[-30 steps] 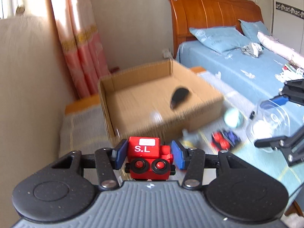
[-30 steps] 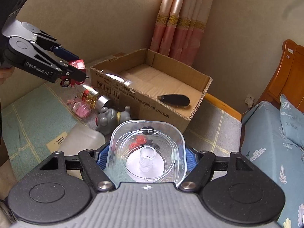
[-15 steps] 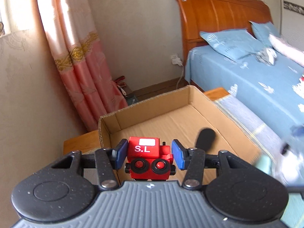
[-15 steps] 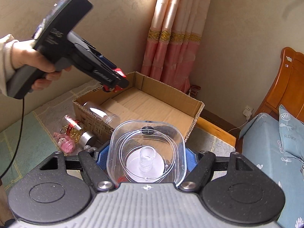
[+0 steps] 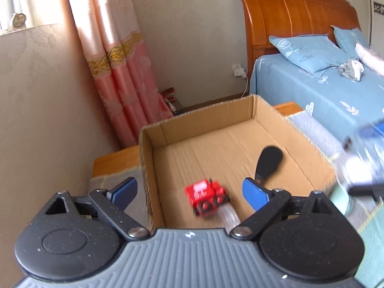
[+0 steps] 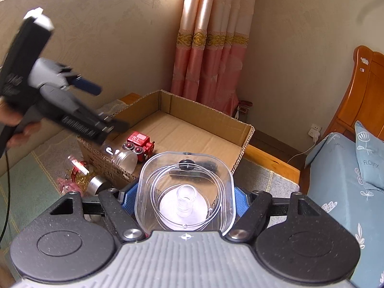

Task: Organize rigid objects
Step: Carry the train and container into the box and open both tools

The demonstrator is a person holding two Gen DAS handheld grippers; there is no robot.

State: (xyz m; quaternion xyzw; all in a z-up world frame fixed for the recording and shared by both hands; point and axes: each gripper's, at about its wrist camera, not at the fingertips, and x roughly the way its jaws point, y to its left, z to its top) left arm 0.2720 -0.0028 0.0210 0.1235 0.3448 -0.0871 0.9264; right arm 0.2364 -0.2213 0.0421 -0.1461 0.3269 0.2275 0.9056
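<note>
Over the box's (image 5: 240, 129) near-left corner the left tongs (image 5: 189, 192) are opening, the red toy (image 5: 206, 198) loose below them inside the box — drop step done, I judge — while the right tongs (image 6: 183, 198) clench a clear tub (image 6: 184, 192), likely due in next.

Each claw (image 5: 189, 190) had a ribbed grey housing flanked by two round black speckled discs, black linkage arms with silver screws, and blue textured pads (image 5: 254, 193). In the right wrist view, the left claw (image 6: 105, 110) carried white lettering on its black arm, and a black cable trailed below it.
</note>
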